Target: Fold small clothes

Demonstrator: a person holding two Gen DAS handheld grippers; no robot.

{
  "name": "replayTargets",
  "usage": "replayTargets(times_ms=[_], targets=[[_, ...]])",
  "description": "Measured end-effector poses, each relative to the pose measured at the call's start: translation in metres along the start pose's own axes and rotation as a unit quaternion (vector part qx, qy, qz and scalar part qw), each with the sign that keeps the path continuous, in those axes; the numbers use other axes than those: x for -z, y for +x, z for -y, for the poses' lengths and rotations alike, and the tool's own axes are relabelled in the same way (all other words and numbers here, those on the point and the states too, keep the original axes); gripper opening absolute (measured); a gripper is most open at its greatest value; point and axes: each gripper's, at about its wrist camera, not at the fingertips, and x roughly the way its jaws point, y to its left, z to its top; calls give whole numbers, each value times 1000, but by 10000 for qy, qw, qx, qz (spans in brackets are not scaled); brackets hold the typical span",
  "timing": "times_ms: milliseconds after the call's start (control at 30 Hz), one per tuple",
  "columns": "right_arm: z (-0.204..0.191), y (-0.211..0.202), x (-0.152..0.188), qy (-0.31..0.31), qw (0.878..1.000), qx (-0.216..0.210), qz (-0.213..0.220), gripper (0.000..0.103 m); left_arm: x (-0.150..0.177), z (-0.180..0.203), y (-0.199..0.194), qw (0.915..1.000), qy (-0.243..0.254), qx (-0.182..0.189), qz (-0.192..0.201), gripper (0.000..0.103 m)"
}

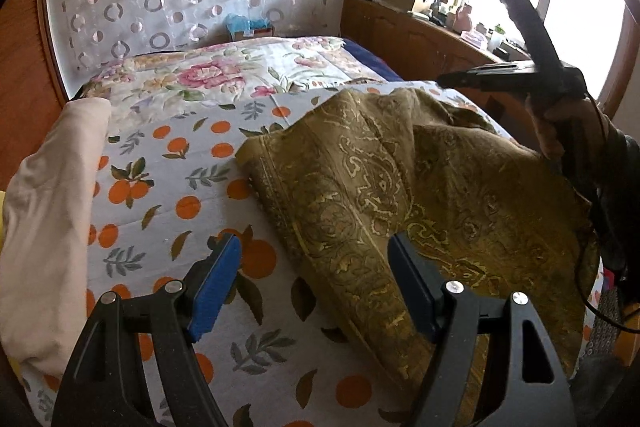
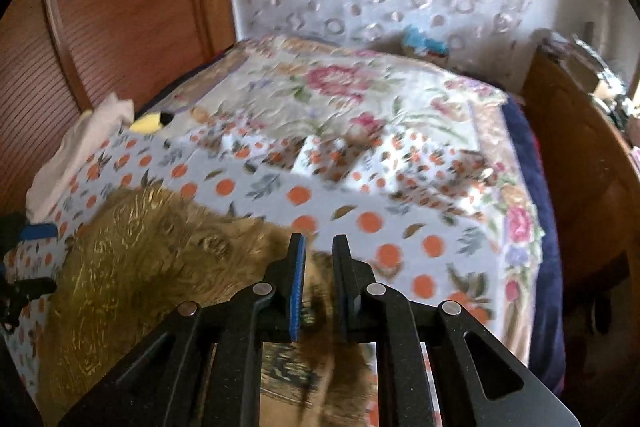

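An olive-green cloth with a gold paisley pattern lies rumpled on the orange-print bed sheet. My left gripper is open, its blue-padded fingers straddling the cloth's near left edge just above it. My right gripper has its jaws nearly shut with a narrow gap; the cloth hangs from between them, blurred. In the left wrist view the right gripper is raised over the cloth's far right side.
A cream folded cloth lies along the bed's left edge. A floral quilt covers the far bed. A wooden cabinet with clutter stands right, under a window. A wooden wardrobe stands left.
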Motion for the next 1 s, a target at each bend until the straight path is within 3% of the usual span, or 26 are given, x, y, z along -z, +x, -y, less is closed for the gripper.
replayTargets(times_ms=[233, 667, 733, 767, 833, 1000], targets=[[24, 40, -5, 189, 9984, -171, -509, 16, 4, 3, 12, 9997, 29, -56, -228, 76], [18, 34, 0, 92, 9985, -159, -509, 21, 7, 2, 20, 9994, -44, -56, -345, 77], [15, 32, 2, 24, 9986, -214, -477, 19, 7, 2, 21, 9994, -45, -52, -346, 77], [15, 30, 3, 2, 9985, -298, -463, 8, 7, 3, 21, 9994, -45, -57, -345, 77], [13, 26, 5, -38, 9990, -307, -309, 3, 7, 2, 21, 9994, -47, -67, -341, 77], [23, -8, 5, 100, 9991, 95, 398, 2, 8, -1, 13, 9995, -189, -110, -237, 77]])
